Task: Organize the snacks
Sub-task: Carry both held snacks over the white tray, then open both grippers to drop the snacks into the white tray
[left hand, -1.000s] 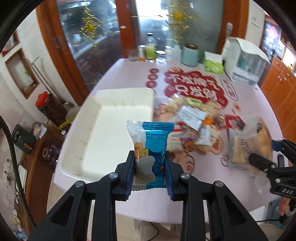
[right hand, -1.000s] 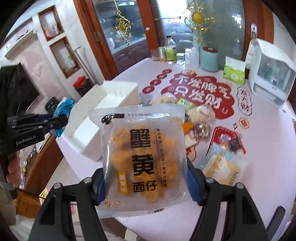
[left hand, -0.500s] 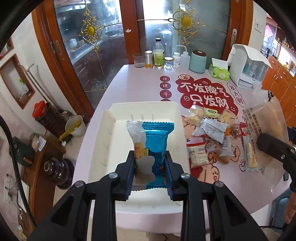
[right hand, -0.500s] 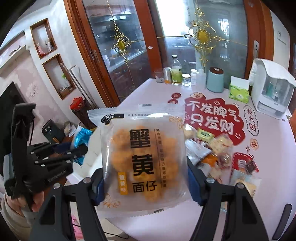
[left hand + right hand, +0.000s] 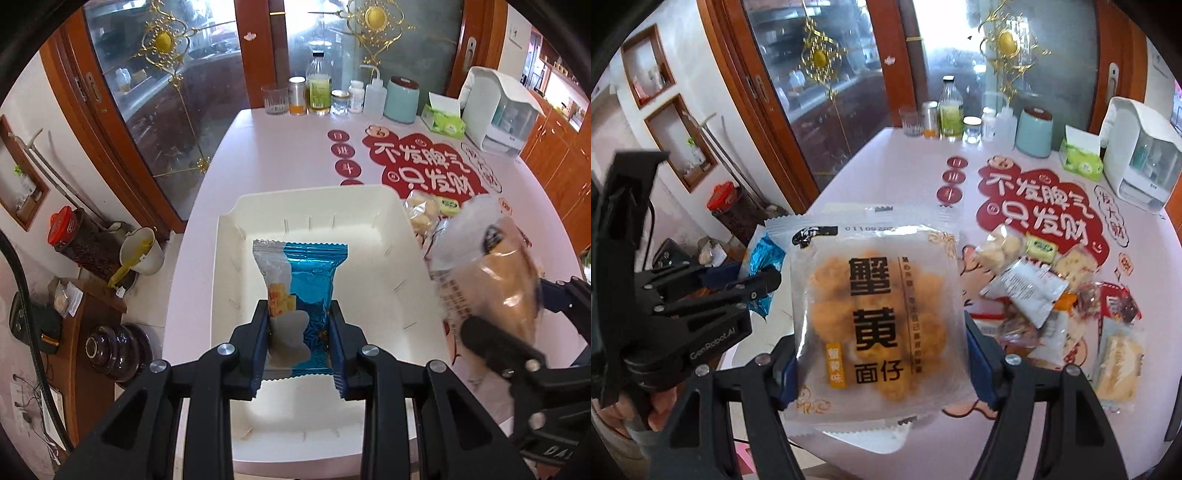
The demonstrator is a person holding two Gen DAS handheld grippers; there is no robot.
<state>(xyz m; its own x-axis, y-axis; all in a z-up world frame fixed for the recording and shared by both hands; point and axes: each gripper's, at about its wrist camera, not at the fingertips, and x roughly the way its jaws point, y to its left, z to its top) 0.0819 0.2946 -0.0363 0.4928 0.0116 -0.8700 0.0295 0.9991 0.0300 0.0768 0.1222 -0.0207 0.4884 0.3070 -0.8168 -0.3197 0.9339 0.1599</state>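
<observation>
left gripper (image 5: 298, 343): jaws clamped on 1 blue foil snack packet (image 5: 301, 291), held upright above the white tray (image 5: 402, 266). tray interior is bare white, small slot notches along its walls.

right gripper (image 5: 879, 365): jaws clamped on 1 clear pack of orange noodle snack (image 5: 879, 306), big black chinese print on front. in the left wrist view that pack sits just right of the tray's right wall, above the table.

counts:
- 2 grippers, 1 pack each
- 1 tray
- loose snack pile (image 5: 1049, 291) on the table right of the tray: roughly 8 to 10 small packs, overlapping, exact count can't be told
- back edge of table: 1 drinking glass (image 5: 274, 99), 1 green-label bottle (image 5: 319, 88), 1 squeeze bottle (image 5: 375, 96), 1 teal canister (image 5: 402, 99), 1 green tissue box (image 5: 443, 121), 1 white dispenser box (image 5: 498, 110), plus 3 small jars between them

surface: pale pink table (image 5: 288, 147) with a red sticker of white chinese characters (image 5: 424, 170) and 4 small red round stickers beside it, the nearest partly hidden by the tray.

room: wood-framed glass doors behind with gold ornaments, wall niches at left, red-lidded jar (image 5: 74, 240) and a white bucket on the floor left of the table.
</observation>
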